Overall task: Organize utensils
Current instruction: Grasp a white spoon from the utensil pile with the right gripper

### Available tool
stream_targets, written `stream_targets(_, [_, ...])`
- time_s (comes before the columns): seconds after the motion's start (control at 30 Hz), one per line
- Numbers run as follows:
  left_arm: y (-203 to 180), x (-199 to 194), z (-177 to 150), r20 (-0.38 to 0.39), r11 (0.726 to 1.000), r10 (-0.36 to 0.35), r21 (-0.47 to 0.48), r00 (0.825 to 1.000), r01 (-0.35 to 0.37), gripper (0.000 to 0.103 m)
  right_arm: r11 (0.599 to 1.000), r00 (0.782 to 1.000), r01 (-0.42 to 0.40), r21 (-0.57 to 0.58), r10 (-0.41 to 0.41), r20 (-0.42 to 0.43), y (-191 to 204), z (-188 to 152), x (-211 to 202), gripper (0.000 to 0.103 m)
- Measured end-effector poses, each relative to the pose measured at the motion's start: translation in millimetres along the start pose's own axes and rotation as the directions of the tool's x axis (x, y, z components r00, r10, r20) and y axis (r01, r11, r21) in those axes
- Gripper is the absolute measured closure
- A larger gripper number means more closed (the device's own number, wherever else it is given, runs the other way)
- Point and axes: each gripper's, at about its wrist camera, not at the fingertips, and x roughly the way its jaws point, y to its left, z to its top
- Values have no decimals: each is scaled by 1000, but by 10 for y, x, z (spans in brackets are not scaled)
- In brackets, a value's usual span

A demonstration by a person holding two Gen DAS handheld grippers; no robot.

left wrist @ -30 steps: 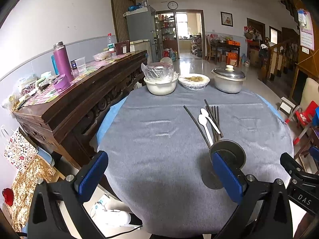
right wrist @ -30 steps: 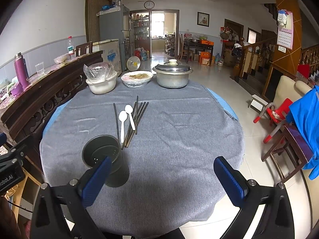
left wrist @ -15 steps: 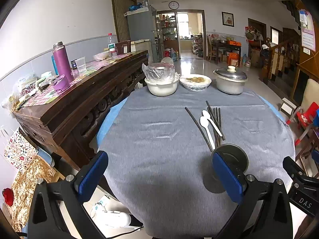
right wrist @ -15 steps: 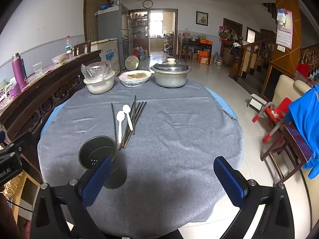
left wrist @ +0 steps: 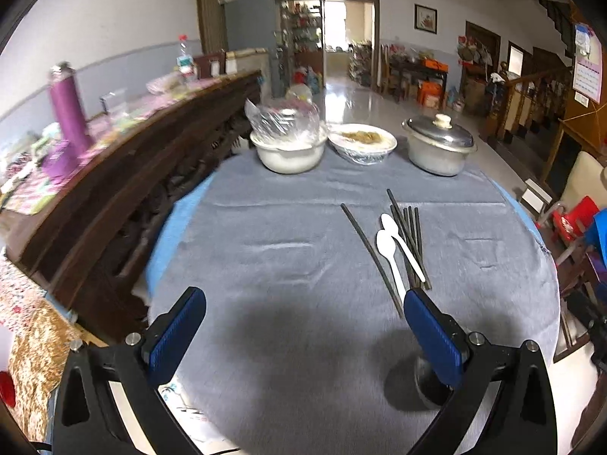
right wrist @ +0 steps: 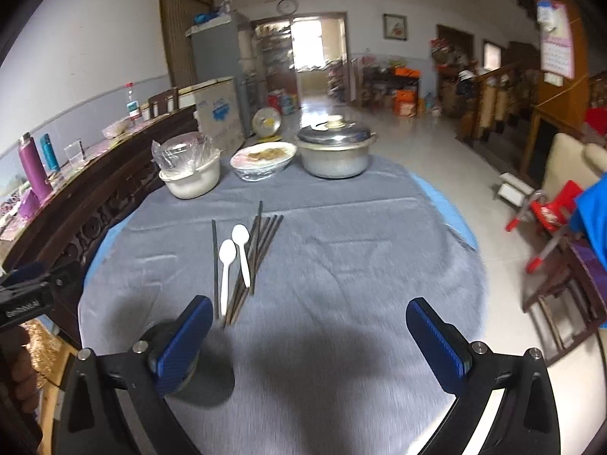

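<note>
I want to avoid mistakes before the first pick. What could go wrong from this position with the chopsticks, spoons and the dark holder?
1. The dark holder is largely hidden behind the fingers in both views, so either gripper might bump or tip it.
2. The white spoons lie on and against the chopsticks, so closing on one may drag or scatter its neighbours.
3. Both images are blurred, so aiming could be off.

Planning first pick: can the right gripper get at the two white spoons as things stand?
Probably yes. The right gripper is open and empty, and the spoons lie ahead on bare cloth. The holder sits beside its left finger, off the path; chopsticks crowd the farther spoon.
</note>
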Motion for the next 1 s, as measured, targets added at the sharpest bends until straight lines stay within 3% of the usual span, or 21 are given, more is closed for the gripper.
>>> stream_targets(0.1, [-30,430,183,-70,999,-41,14,997,42,0,998,997,-66,-23,65,-43,-54,272,481,11])
stream_targets(0.2, [-100,885,299,-145,995,-88,25,985,93,2,986,977,-164,-25,159,-145,-20,528,1121,34])
stream_targets(0.27, [-148,1129,332,-188,993,-113,24,976,120,14,974,955,-225,-23,216,-202,75,666,1545,44])
stream_targets(0.33, [-179,1352,338,-227,988,-142,18,963,151,33,964,937,-265,-37,248,-247,220,751,1903,52])
stream_targets(0.43, [-174,1623,316,-269,986,-166,-11,949,169,43,942,905,-329,-65,295,-308,502,852,2380,57])
stream_targets(0.57, [-117,1786,298,-276,981,-192,-16,942,195,46,914,873,-390,-113,327,-361,906,908,2816,62])
stream_targets(0.67, [-54,1849,306,-276,978,-204,-17,939,207,46,908,868,-395,-140,319,-380,1067,893,2993,62])
stream_targets(0.83, [63,1924,311,-283,971,-235,-28,930,237,46,928,868,-337,-156,242,-434,1112,814,3275,63])
stream_targets(0.87, [62,1925,313,-280,969,-244,-26,929,246,46,929,872,-337,-154,247,-422,1103,806,3276,67])
stream_targets(0.97, [44,1942,330,-272,960,-275,-25,922,279,46,931,859,-334,-146,236,-455,1082,769,3331,77])
stream_targets(1.0, [44,1956,332,-272,958,-283,-29,920,286,46,933,867,-326,-155,229,-443,1079,769,3322,87])
